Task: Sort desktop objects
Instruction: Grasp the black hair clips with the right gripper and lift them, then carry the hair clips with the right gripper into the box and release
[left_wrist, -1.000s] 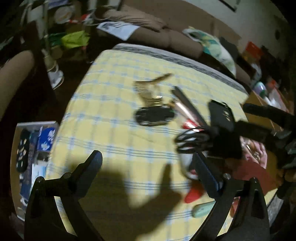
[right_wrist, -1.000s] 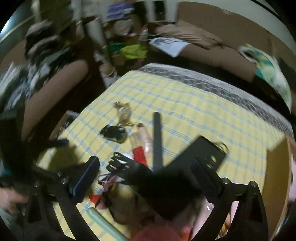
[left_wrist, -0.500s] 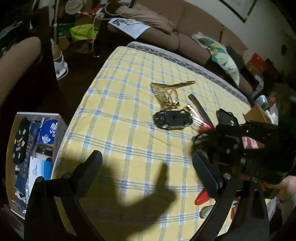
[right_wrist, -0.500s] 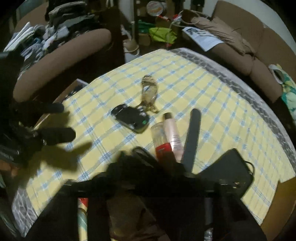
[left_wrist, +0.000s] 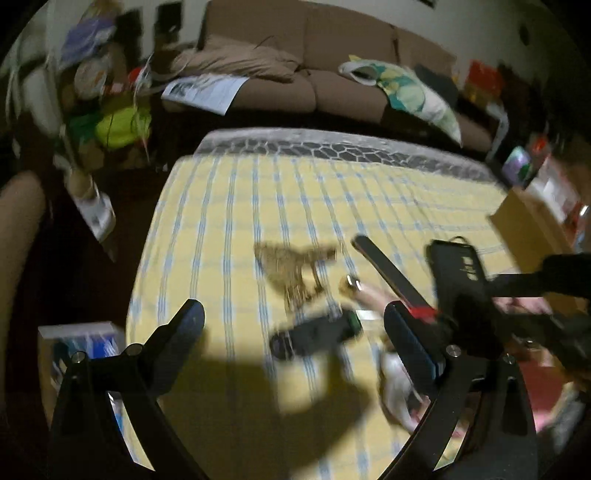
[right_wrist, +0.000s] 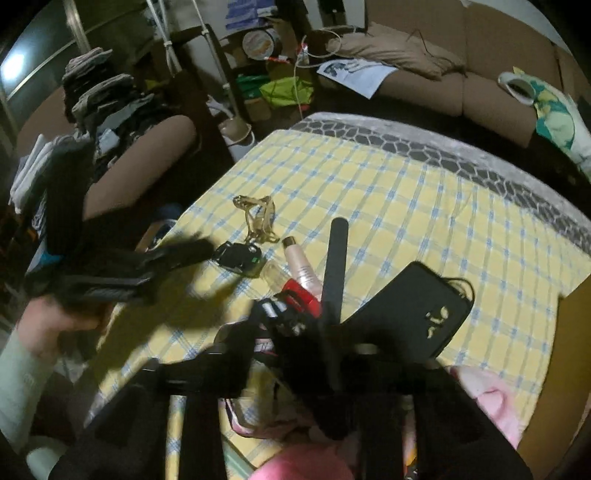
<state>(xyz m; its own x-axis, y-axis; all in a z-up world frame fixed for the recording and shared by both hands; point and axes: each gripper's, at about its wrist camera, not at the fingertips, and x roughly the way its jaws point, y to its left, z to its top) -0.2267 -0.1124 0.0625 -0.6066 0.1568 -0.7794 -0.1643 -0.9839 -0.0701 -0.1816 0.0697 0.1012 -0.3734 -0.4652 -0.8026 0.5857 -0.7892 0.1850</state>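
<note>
Left wrist view shows the left gripper (left_wrist: 291, 332) with its fingers wide apart, holding nothing, above a yellow checked cloth (left_wrist: 258, 206); just ahead between the fingers lies a black toy car (left_wrist: 314, 334), and beyond it a blurred gold hair clip (left_wrist: 291, 267); ahead to the right run a dark strip (left_wrist: 388, 273) and a black phone case (left_wrist: 456, 269); the right gripper (left_wrist: 535, 295) reaches in from the right. Right wrist view shows the right gripper's fingers drawn together on a black claw clip (right_wrist: 284, 317), though the grip is dark and partly hidden; ahead lie a pink tube (right_wrist: 301, 262), the strip and, to the right, the case; the left gripper hovers at left near the car.
</note>
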